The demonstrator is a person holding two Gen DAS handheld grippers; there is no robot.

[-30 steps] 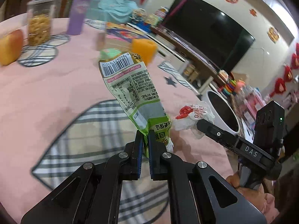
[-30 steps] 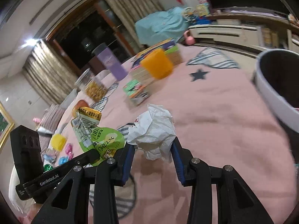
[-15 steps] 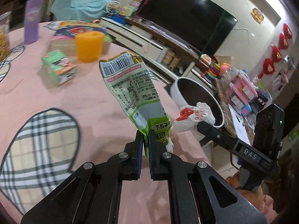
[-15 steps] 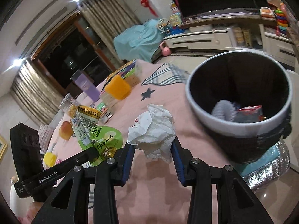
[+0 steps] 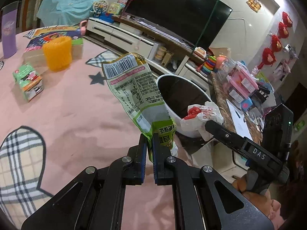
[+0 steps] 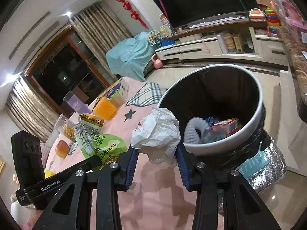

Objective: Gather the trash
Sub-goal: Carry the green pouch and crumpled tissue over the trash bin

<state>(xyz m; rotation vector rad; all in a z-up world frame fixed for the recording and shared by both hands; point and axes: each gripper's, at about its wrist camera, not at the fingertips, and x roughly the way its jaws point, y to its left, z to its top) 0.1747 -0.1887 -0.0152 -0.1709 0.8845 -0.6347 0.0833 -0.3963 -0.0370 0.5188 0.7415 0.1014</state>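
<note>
My left hand-held gripper (image 5: 149, 143) is clenched on the bottom corner of the green snack pouch (image 5: 134, 88), which stands up tall and floppy above the jaws. Only that thin edge is pinched, so I judge a quick swing could let the pouch twist or slide out onto the pink counter (image 5: 76, 115) below.

My right hand-held gripper (image 6: 157, 153) is grasping the crumpled white paper (image 6: 157, 132) between its blue pads. The wad bulges up above the pads and is soft, so I think it could squeeze loose if I jolt.

Just ahead and to the right of both grippers sits the white-rimmed trash bin (image 6: 257, 115), beyond the counter's edge, with rubbish already inside. As I read it, neither piece is over the opening yet. Releasing now would likely drop them on the counter or the floor, and crowding both grippers over the rim together risks knocking them into each other.
</note>
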